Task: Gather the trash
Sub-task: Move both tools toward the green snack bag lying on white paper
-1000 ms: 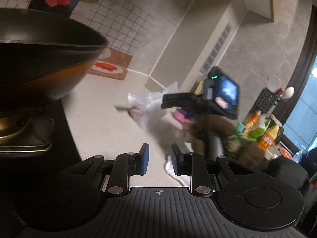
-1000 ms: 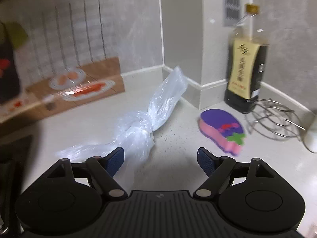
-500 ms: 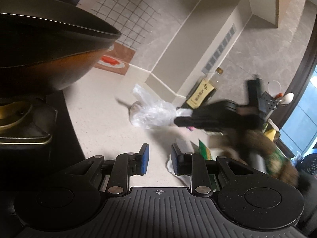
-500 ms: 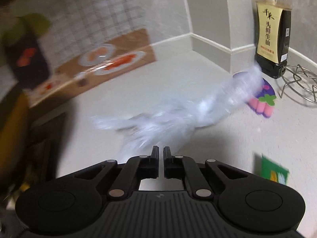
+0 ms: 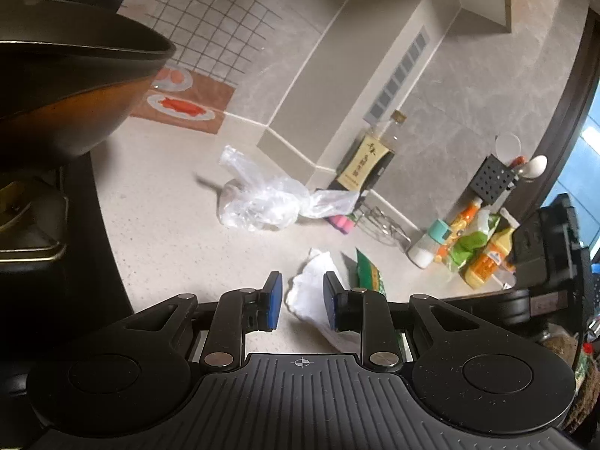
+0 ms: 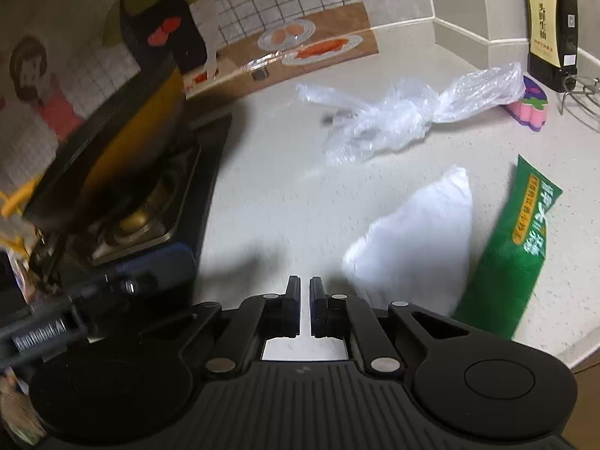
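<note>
A knotted clear plastic bag (image 5: pixel 262 202) lies on the pale counter; it also shows in the right wrist view (image 6: pixel 405 112). A crumpled white tissue (image 5: pixel 311 292) lies between and just beyond my left gripper's (image 5: pixel 300 300) partly open jaws; whether they touch it is unclear. It also shows in the right wrist view (image 6: pixel 416 240), beside a green snack wrapper (image 6: pixel 510 247), also in the left wrist view (image 5: pixel 369 270). My right gripper (image 6: pixel 304 307) is shut and empty above the counter, left of the tissue.
A dark wok (image 5: pixel 67 82) sits on a gas stove (image 6: pixel 157 206) at the left. A soy sauce bottle (image 5: pixel 369 157), a pink and purple sponge (image 6: pixel 532 101), a wire trivet (image 5: pixel 386 225) and several condiment bottles (image 5: pixel 476 240) stand along the back wall.
My right gripper shut on the plastic bag, dragged it and pulled back; the bag now lies loose on the counter. The left gripper stayed partly open over the tissue.
</note>
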Tool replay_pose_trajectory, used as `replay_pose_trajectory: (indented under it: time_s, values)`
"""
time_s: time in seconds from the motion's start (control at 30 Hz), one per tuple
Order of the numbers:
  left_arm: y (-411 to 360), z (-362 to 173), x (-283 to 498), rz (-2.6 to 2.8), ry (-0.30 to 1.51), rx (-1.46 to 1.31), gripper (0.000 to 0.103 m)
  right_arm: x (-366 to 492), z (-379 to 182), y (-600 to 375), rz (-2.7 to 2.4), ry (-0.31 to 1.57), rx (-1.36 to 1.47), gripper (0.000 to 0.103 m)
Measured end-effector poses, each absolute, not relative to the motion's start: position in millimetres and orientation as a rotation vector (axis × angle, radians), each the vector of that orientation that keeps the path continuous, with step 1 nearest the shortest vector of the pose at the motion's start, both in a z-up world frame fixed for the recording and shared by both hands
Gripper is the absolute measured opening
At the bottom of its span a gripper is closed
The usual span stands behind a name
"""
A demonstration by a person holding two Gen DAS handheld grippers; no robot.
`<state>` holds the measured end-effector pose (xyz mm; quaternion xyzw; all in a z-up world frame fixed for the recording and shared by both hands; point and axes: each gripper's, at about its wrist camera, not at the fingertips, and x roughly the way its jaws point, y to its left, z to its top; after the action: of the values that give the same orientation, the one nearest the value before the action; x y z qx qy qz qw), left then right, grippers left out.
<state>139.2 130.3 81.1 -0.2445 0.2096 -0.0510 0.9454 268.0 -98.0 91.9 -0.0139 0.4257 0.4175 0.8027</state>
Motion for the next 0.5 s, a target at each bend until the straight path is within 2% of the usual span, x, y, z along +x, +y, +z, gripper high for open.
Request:
replay_pose_trajectory:
  time_s: [0.07, 0.13, 0.2, 0.33, 0.5]
  values:
    - [126, 82, 140, -0.090, 0.437, -0.480, 0.027, 261, 96, -101, 0.870, 0.871, -0.064, 0.017]
    - [122, 83, 141, -0.081, 0.444, -0.467, 0.027, 256, 105, -110, 0.842, 0.808, -0.068, 0.050]
    - [118, 83, 142, -0.084, 0.447, -0.463, 0.027, 251, 116, -123, 0.793, 0.717, -0.061, 0.063]
    - [105, 84, 144, -0.106, 0.451, -0.455, 0.027, 244, 123, -138, 0.643, 0.557, -0.162, 0.068]
    - [87, 83, 148, -0.145, 0.472, -0.410, 0.027, 251, 97, -145, 0.561, 0.582, -0.238, 0.069]
